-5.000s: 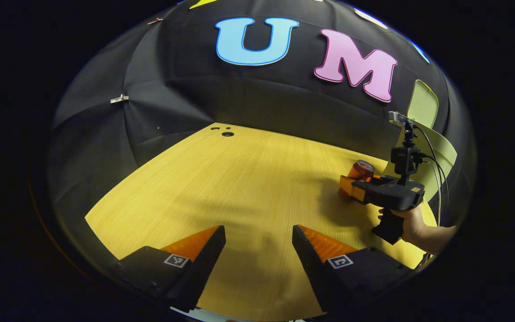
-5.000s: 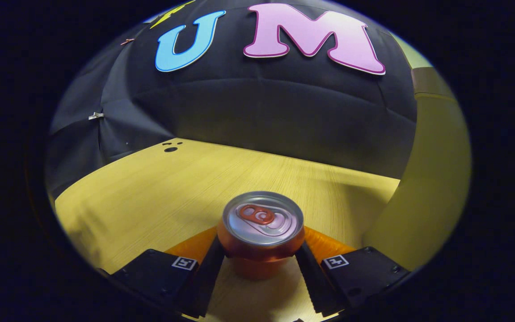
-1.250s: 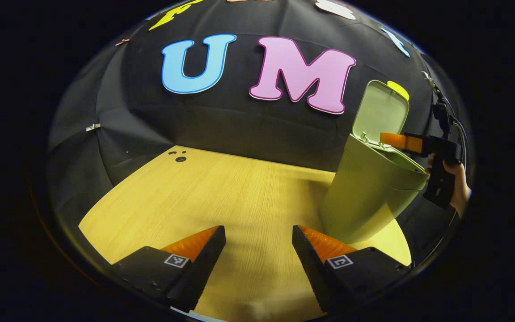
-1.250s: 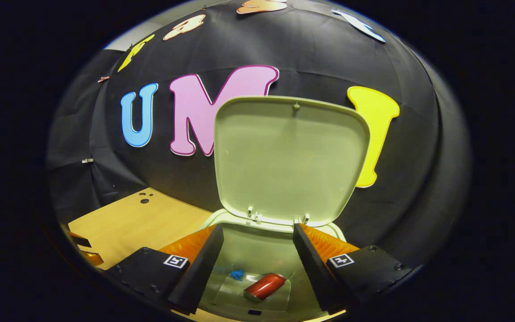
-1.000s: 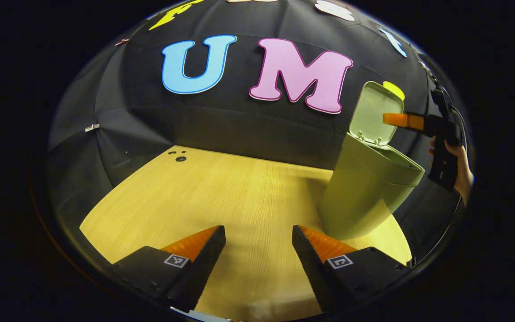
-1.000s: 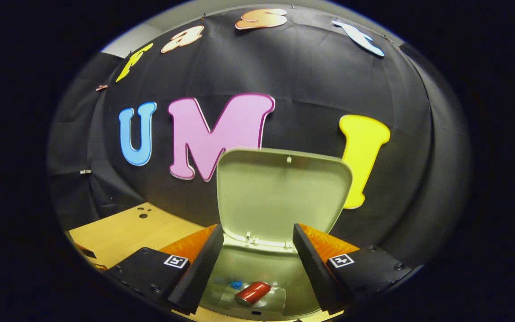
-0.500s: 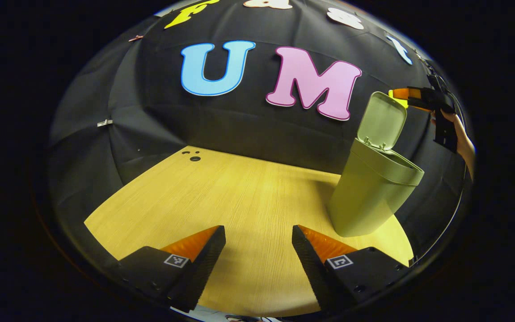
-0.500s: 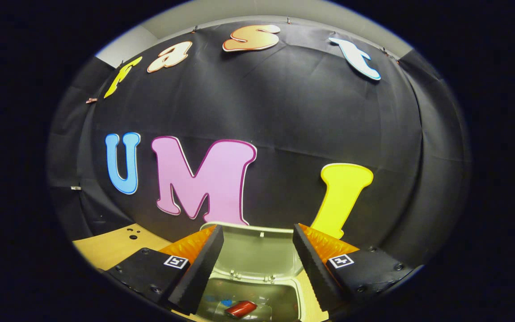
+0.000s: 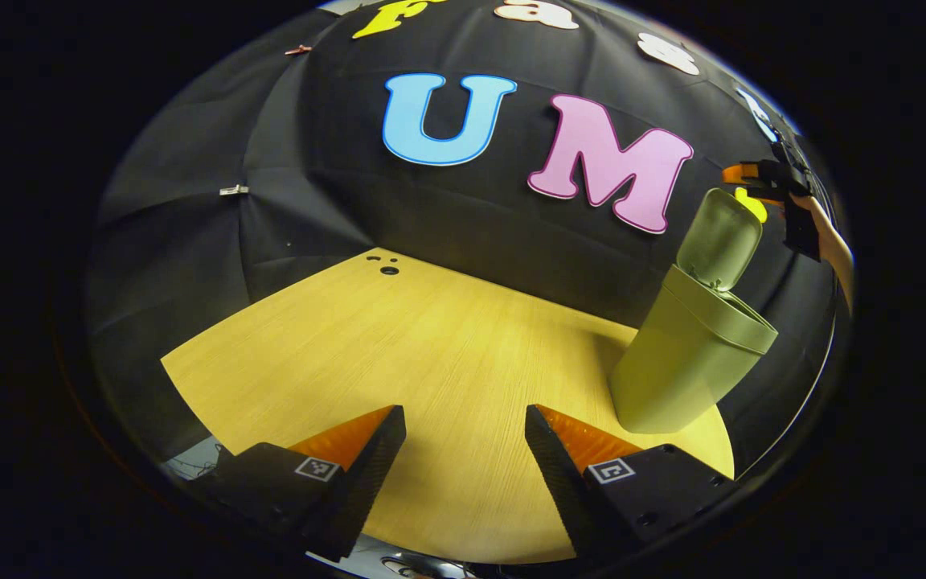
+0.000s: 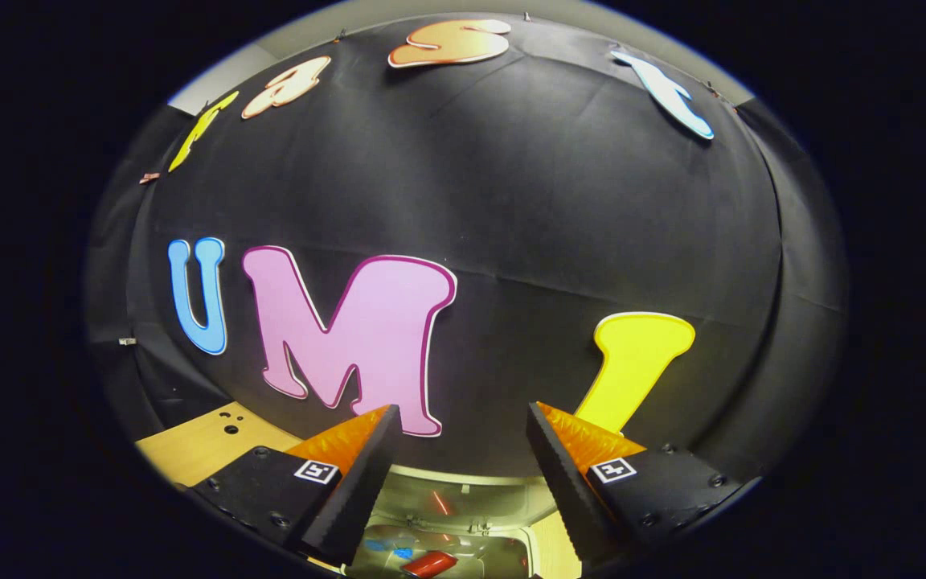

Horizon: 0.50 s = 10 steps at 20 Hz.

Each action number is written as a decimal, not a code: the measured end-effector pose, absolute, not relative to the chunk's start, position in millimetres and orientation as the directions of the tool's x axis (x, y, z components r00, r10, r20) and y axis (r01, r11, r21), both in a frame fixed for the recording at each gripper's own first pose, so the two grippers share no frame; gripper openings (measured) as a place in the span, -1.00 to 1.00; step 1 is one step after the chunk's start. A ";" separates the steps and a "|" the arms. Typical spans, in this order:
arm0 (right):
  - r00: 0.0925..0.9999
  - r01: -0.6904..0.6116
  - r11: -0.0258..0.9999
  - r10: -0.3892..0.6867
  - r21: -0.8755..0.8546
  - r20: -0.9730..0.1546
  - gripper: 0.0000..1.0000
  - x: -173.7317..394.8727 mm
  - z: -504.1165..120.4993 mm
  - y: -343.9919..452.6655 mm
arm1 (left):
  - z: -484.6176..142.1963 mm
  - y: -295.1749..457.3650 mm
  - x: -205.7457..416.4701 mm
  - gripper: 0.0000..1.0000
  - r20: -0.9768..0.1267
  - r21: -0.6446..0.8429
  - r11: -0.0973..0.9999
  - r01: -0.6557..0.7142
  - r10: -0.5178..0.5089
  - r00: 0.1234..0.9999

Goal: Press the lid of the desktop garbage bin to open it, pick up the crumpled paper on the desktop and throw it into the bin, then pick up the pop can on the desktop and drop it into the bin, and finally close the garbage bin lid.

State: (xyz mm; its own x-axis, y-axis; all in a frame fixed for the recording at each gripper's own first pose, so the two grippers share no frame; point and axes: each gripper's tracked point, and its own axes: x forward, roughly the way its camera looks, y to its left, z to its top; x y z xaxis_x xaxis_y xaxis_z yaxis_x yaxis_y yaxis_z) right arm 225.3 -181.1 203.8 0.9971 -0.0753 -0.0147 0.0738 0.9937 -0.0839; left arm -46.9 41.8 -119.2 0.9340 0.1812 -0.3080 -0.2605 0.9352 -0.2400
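Below right gripper (image 10: 459, 450), jaws apart & empty: pop can (image 10: 428, 564) in bin (image 10: 539, 547).

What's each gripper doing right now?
Left gripper: open, holding nothing.
Right gripper: open, holding nothing, above the bin.

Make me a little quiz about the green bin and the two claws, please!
1. True or false: the bin lid is shut.
2. What red thing lies inside the bin? A) pop can B) apple C) cup
3. Fill in: the right claw is up ___ the lid.

Key:
1. False, it stands open.
2. A, the pop can.
3. Above. The left claw is open over the table.
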 end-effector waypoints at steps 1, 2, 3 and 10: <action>0.997 0.071 0.995 -0.073 -0.075 -0.030 0.94 230.1 200.7 -181.6 | -119.4 41.7 -49.2 0.92 -0.308 -0.241 0.934 -0.262 0.182 0.934; 0.995 0.078 0.995 -0.081 -0.065 -0.052 0.94 234.4 194.4 -182.7 | -120.7 42.2 -52.2 0.92 -0.309 -0.237 0.935 -0.265 0.186 0.933; 0.994 0.079 0.996 -0.083 -0.051 -0.075 0.94 237.3 187.6 -183.3 | -121.0 43.4 -55.9 0.92 -0.310 -0.227 0.937 -0.267 0.190 0.932; 0.989 0.076 0.994 -0.084 -0.074 -0.117 0.95 231.6 176.2 -185.9 | -127.1 49.7 -69.1 0.92 -0.325 -0.180 0.945 -0.272 0.204 0.923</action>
State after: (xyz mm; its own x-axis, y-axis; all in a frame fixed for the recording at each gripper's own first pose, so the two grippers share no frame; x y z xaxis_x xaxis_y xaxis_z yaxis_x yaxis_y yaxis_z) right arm 231.6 -185.9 176.2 0.9895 -0.0845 -0.1175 0.0761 0.9944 -0.0738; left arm -69.1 49.7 -127.1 0.9234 0.2043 -0.3250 -0.2724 0.9453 -0.1797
